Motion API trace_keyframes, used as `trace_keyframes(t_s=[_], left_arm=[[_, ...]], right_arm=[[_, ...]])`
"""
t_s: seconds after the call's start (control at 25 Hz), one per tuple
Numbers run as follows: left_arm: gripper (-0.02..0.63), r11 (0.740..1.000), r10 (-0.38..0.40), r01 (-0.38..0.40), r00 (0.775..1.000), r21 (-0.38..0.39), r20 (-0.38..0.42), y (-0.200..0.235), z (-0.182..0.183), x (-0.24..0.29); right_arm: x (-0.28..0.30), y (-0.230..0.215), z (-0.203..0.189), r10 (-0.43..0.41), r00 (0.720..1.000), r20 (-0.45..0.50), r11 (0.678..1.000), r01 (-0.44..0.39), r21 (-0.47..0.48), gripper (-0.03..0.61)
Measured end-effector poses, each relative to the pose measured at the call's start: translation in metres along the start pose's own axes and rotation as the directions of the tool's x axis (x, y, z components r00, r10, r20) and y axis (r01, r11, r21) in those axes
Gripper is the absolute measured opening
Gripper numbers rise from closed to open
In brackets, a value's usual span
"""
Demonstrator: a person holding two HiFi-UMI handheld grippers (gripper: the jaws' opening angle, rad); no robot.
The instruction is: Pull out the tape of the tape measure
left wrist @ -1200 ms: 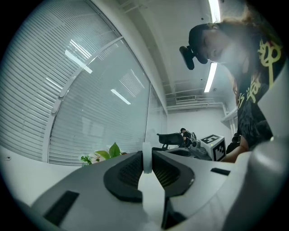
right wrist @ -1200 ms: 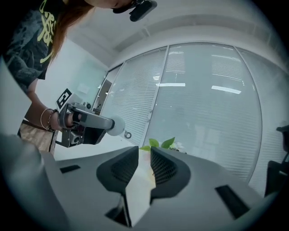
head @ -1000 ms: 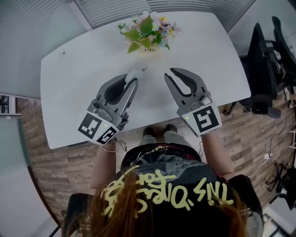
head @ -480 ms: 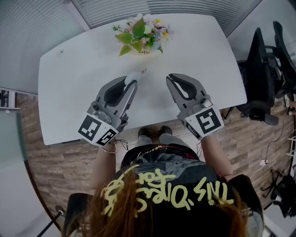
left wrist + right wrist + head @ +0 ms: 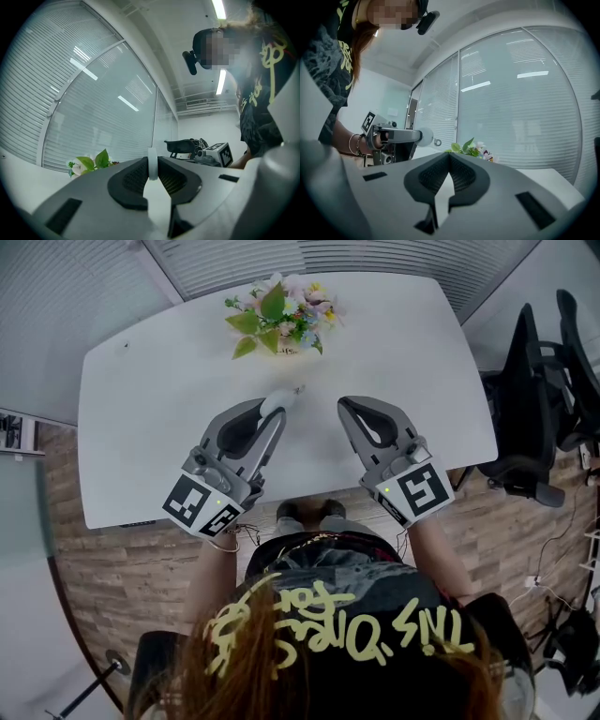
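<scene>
One white round tape measure (image 5: 275, 397), pinched by the left gripper (image 5: 269, 412), jaws hiding most; right gripper (image 5: 343, 403) closed, empty.

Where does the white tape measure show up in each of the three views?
Head view: tape measure centre, at the left gripper's tip, below the flowers.
Left gripper view: tape measure lower centre, clamped between the gripper's tips; flowers lower left.
Right gripper view: tape measure left of centre; flowers right of it.
Shared landmark: the flowers.
</scene>
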State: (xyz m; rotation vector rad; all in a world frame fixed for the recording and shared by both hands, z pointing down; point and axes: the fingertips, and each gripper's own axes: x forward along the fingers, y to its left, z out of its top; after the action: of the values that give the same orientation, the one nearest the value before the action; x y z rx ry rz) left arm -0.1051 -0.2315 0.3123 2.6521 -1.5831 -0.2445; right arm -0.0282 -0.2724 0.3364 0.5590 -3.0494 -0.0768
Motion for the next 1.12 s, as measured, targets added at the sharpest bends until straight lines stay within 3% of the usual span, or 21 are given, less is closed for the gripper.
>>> trace_keyframes(t_s=[0.52,1.12], left_arm=[[0.061,1.0,0.01,-0.01,1.0,-0.004,-0.002,-0.004,-0.005,0.015],[0.061,1.0,0.01,-0.01,1.0,-0.017,-0.016,-0.012,-0.013,0.006]], right_arm=[[-0.01,-0.026,-0.005,-0.025,1.0,-0.012,1.0,0.025,-0.002,0.003],[-0.017,-0.014,-0.005,-0.018,1.0,0.0,1.0,0.018,-0.007,0.003]])
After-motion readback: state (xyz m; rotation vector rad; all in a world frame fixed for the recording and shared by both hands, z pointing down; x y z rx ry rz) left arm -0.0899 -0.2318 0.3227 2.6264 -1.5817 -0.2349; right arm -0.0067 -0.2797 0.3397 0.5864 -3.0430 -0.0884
